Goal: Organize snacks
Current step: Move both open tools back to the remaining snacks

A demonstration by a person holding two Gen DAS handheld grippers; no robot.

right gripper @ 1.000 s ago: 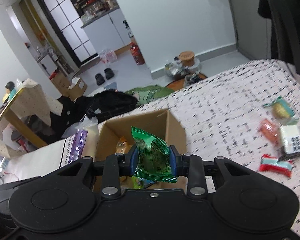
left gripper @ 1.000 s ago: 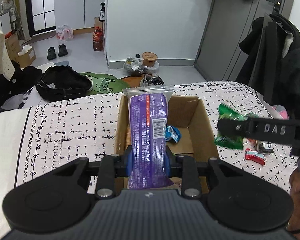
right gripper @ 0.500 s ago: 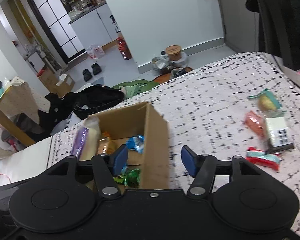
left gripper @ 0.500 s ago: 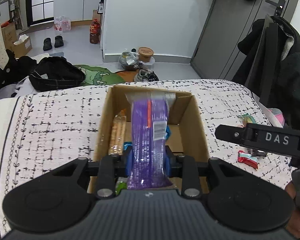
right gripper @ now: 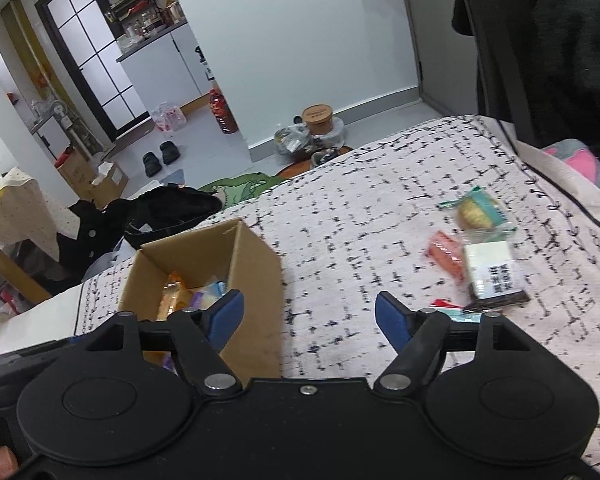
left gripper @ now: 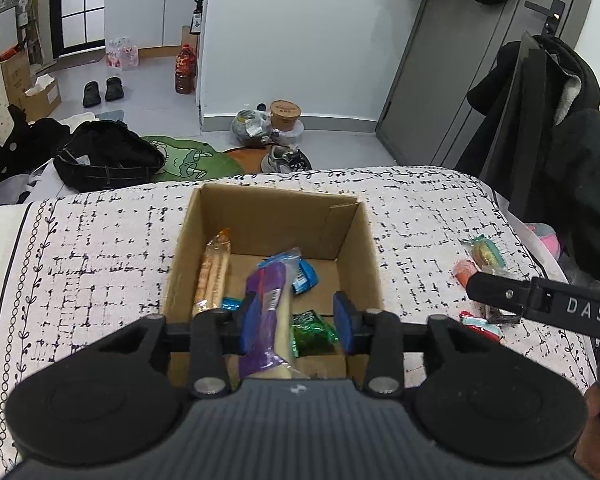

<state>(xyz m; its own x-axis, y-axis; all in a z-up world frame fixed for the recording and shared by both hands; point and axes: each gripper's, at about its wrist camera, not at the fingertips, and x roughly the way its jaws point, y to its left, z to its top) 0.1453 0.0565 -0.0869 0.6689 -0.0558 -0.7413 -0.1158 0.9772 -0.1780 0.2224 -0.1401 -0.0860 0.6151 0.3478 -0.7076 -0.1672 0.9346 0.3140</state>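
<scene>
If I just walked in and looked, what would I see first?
Probably the open cardboard box in the middle of the patterned cloth, with a long purple snack pack leaning inside it between the left gripper's parted blue pads. A green packet and a blue one lie on the box floor. Off to the right, a few loose snacks wait on the cloth near the empty, open right gripper.

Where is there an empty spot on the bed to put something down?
The patterned bedspread left of the cardboard box is bare. So is the strip between the box and the loose snacks. By those snacks it is crowded. Inside the box, only the far right corner is free.
</scene>
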